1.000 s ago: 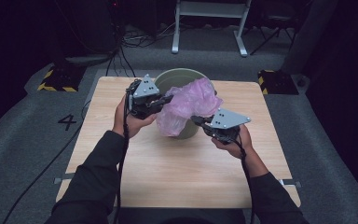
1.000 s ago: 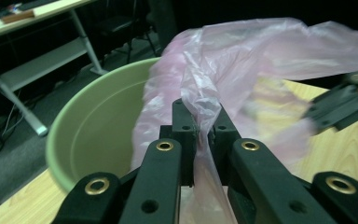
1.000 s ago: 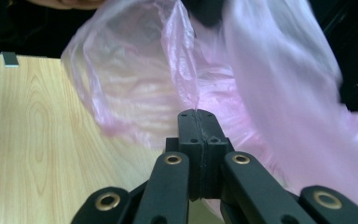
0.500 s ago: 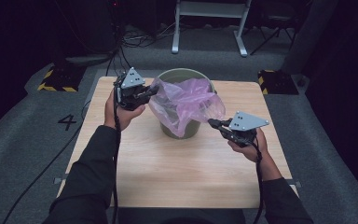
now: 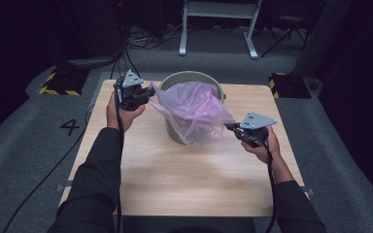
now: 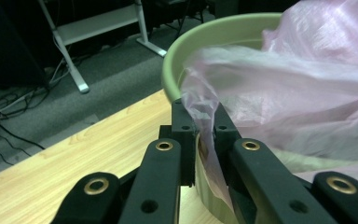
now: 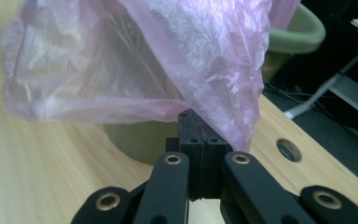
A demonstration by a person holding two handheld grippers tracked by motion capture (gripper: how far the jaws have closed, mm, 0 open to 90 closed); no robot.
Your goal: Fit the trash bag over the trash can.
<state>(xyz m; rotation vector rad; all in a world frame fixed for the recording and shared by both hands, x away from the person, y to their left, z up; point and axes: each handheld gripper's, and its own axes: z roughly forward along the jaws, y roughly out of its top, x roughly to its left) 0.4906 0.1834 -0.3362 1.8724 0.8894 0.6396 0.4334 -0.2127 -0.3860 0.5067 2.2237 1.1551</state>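
A thin pink plastic bag [image 5: 194, 109] is stretched wide over a green bucket [image 5: 192, 78] at the table's far middle. My left gripper [image 5: 148, 92] is shut on the bag's left edge, up beside the bucket's rim. In the left gripper view the bag [image 6: 289, 79] runs between the closed jaws with the bucket rim [image 6: 205, 42] just behind. My right gripper [image 5: 229, 127] is shut on the bag's right edge, lower and to the right of the bucket. In the right gripper view the bag [image 7: 135, 60] spreads out from the pinched jaws, with the bucket [image 7: 140, 137] behind it.
The bucket stands on a light wooden table [image 5: 184, 179] with bare wood in front of it. A round hole [image 7: 289, 149] is cut in the tabletop near the right gripper. A white metal stand [image 5: 218, 24] and cables lie on the grey floor behind.
Both grippers have moved apart, the left up and leftward, the right down and rightward. The bag has gone from a bunched lump to a wide sheet spread over the bucket.
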